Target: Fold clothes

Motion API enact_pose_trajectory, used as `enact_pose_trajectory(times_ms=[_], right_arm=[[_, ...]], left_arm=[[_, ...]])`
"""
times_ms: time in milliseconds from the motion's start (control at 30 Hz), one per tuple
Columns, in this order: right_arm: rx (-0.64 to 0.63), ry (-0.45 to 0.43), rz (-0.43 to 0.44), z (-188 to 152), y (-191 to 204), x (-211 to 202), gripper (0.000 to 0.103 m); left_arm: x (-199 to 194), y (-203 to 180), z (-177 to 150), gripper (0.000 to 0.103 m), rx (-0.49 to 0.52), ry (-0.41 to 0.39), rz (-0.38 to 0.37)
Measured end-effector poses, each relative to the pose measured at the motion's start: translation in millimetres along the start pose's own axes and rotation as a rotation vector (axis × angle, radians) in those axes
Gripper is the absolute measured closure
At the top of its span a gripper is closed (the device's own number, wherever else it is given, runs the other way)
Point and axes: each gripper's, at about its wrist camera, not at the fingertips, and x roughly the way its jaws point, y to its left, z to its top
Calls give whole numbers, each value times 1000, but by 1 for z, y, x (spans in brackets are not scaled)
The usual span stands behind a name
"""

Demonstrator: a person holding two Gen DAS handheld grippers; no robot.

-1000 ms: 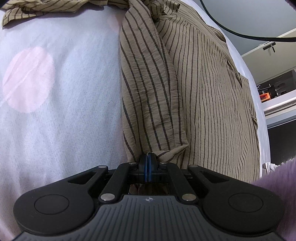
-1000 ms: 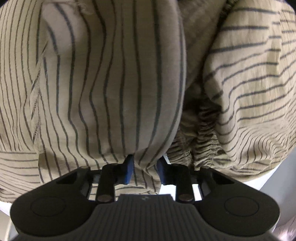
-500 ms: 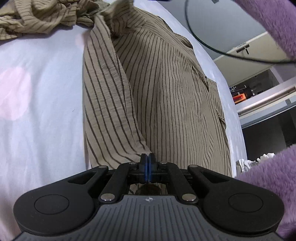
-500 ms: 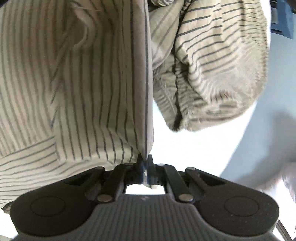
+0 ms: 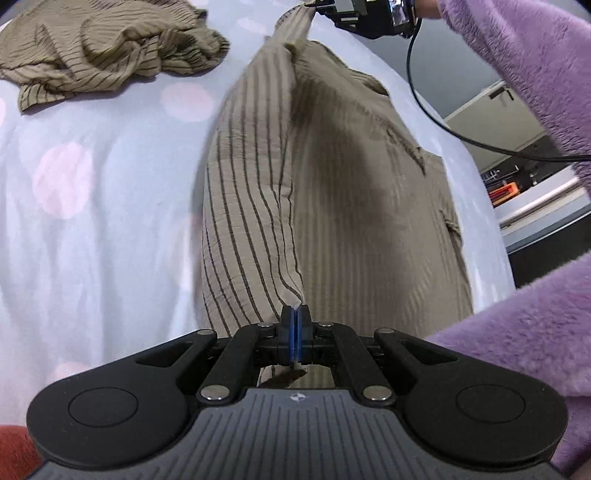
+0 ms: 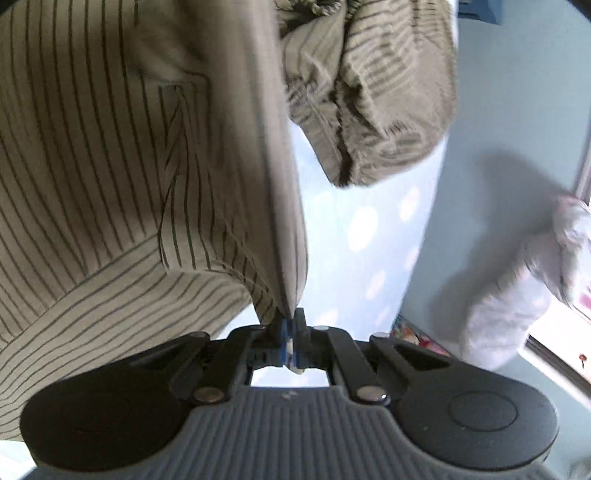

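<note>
Two tongs, both clamped on the same striped garment [image 5: 332,192]. Left tongs [image 5: 294,325] sit low at the near end, blue pads pressed together with a fabric corner pinched between them, pointing along the cloth. Right tongs [image 6: 288,325] also fully closed on a fabric edge; in the left view they appear far off at top [image 5: 314,5], gripping the opposite end, with a purple fleece sleeve [image 5: 517,59] reaching in from the right and a black cable [image 5: 424,107] hanging from the device.

The garment lies stretched between the two grips, long axis running straight away from the left camera, near corner to far corner. A folded strip [image 5: 251,206] with bolder stripes sits raised along its left side; the rest spreads to the right on the bed sheet [image 5: 92,240], pale with pink dots. A second striped piece [image 5: 103,48] lies crumpled at upper left, apart from the held one; the right view shows it bunched [image 6: 369,92] beyond the taut edge.

Versus a second ago: the right tongs were then open around the cloth and have since closed on it. The garment is pulled longer and tauter, more sheet shows, and the right device has come into the left view.
</note>
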Motion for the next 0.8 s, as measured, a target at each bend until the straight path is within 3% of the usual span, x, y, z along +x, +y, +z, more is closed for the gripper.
enact_pose_trajectory(times_ms=[400,800], right_arm=[[194,33,-14,-54,85,-18,100],[357,92,14,-67,162,2,101]], left_arm=[[46,-62,-5,103,113,151,-213],[104,-81,1,103,115,263,-260]])
